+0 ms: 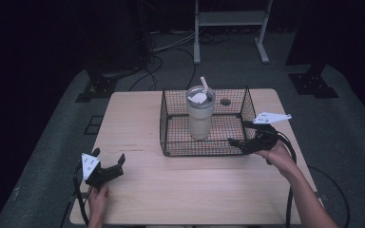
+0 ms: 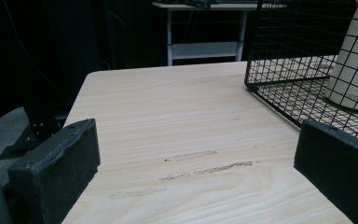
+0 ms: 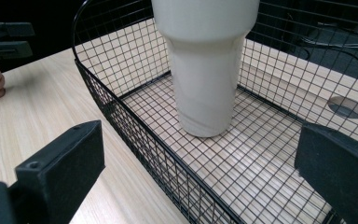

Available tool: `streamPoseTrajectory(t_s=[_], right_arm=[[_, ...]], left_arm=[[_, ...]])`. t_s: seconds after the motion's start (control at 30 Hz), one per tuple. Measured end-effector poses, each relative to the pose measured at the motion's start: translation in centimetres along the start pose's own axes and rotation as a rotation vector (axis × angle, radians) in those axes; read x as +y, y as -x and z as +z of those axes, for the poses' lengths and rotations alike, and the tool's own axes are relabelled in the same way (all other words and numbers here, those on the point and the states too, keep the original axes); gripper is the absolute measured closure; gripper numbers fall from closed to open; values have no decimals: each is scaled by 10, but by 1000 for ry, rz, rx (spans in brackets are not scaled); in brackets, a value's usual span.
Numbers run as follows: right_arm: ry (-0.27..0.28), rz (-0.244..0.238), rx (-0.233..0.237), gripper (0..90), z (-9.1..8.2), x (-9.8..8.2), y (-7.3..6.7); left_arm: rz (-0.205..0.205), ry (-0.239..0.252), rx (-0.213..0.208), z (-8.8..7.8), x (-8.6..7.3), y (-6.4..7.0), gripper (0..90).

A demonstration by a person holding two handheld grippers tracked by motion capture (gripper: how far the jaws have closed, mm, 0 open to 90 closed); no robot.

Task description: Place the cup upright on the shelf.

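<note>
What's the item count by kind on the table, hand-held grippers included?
Wire basket: 1
Tumbler with straw, standing inside the basket: 1
Hand-held grippers: 2, left hand-held gripper and right hand-held gripper, both open
Total: 4

Each hand carries a black, blocky two-jaw tool: the left gripper (image 1: 108,167) and the right gripper (image 1: 248,137). Both bear a pale grey three-cornered plate dotted with small dark marks, and a black cable trails from each. The jaws are matte, square-ended slabs; both forearms are bare
</note>
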State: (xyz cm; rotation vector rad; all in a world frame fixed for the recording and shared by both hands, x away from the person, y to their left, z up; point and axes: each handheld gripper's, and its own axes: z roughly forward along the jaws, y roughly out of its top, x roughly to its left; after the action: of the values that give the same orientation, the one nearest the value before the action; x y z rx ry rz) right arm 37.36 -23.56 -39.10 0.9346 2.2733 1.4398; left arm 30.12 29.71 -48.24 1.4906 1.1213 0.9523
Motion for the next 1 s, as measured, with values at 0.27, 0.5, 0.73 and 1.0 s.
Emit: streamPoseTrajectory(t_s=[0.27, 0.5, 0.73, 1.0], right_arm=[[-15, -5, 9, 10, -7, -8, -3], [-3, -9, 6, 10, -18, -17, -7], [-4, -2, 4, 10, -27, -28, -9], [6, 24, -6, 10, -37, -44, -5]], left_arm=[[1, -1, 0, 0, 0, 0, 0], [2, -1, 1, 0, 0, 0, 0], [7, -6, 3, 0, 0, 1, 0], [13, -9, 4, 0, 0, 1, 0]])
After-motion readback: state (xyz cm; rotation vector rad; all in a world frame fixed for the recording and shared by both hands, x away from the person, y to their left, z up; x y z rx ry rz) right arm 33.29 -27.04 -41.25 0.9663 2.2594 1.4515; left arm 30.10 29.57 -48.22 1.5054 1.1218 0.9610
